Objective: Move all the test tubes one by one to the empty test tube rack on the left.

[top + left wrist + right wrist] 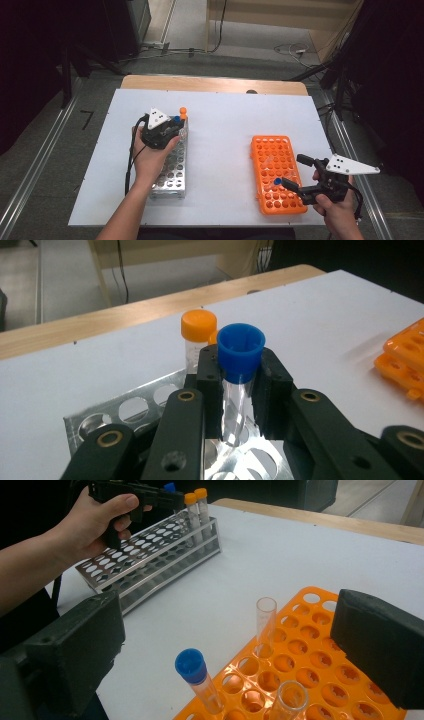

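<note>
Hand-held gripper (240,390) — seemingly clamping blue-capped tube (239,371)

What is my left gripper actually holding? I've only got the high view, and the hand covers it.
Observer: In the left gripper view, the left gripper is shut on a clear blue-capped tube, its lower end in a hole of the metal rack.
Operator: Anything right behind it?
Observer: An orange-capped tube stands in the rack just beyond it.
Operator: And what's in the orange rack?
Observer: The right gripper view shows two uncapped clear tubes standing in the orange rack, besides its own blue-capped tube. The right gripper is open around them.
</note>
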